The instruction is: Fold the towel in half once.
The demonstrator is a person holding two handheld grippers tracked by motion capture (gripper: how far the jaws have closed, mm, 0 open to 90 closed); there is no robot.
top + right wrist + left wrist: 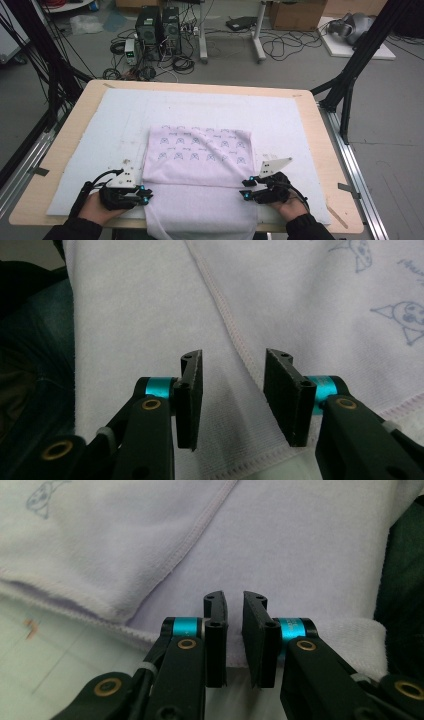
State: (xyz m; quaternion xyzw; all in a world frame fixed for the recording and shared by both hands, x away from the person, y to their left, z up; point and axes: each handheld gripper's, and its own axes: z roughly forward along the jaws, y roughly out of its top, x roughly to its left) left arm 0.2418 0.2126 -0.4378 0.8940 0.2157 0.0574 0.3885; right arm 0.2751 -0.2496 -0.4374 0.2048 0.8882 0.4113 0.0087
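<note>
Jaws of the left gripper [235, 630] nearly closed over the lilac towel [200, 150] edge; right gripper [232, 395] jaws spread above its hem

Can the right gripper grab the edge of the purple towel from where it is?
Probably yes. The right gripper is open, its jaws standing on either side of the towel edge, with nothing between them and the cloth.
</note>
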